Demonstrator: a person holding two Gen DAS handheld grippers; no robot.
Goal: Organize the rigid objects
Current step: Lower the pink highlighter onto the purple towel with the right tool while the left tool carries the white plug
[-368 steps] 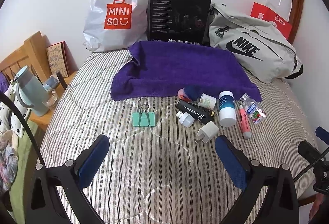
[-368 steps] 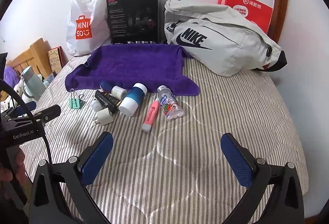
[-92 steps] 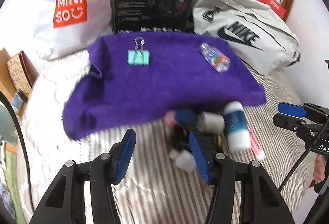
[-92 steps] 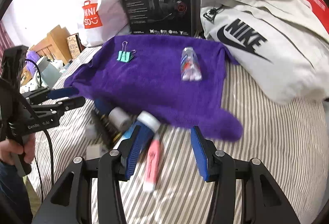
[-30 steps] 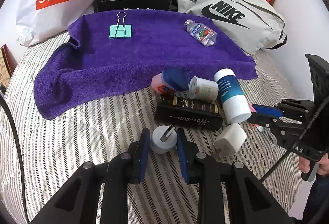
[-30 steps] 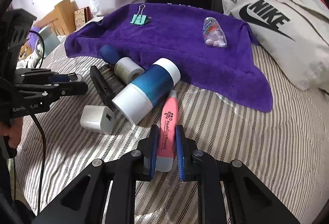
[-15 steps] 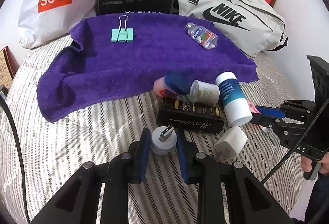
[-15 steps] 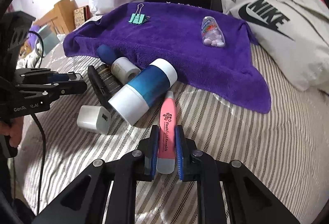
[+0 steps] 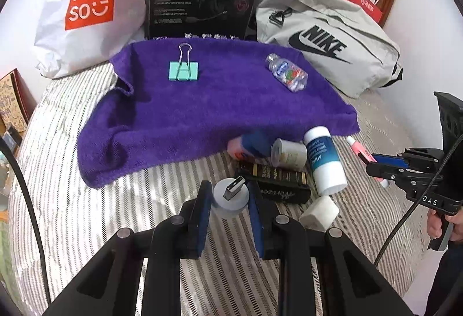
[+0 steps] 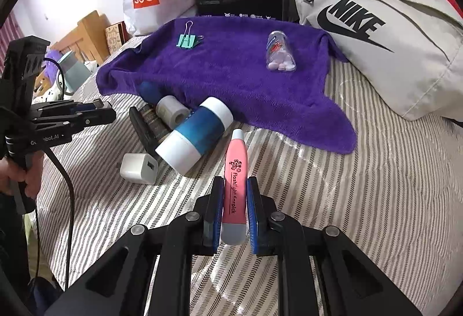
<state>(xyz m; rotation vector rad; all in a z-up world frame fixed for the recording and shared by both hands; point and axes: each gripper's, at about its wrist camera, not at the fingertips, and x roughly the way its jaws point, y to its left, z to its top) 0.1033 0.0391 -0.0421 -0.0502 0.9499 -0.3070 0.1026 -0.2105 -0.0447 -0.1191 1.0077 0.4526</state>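
Your left gripper [image 9: 230,197] is clamped on the grey USB plug [image 9: 230,195], held above the striped bedcover [image 9: 86,214]. Your right gripper [image 10: 235,207] is closed tight on the pink flashlight earpick [image 10: 235,171] (tip pointing toward the towel). The green binder clip [image 9: 183,70] and clear tablet bottle [image 9: 288,75] lie well apart on the purple towel [image 9: 188,113]. The blue-and-white bottle [image 10: 196,139] and white charger [image 10: 139,168] lie on the bedcover at the towel's near edge.
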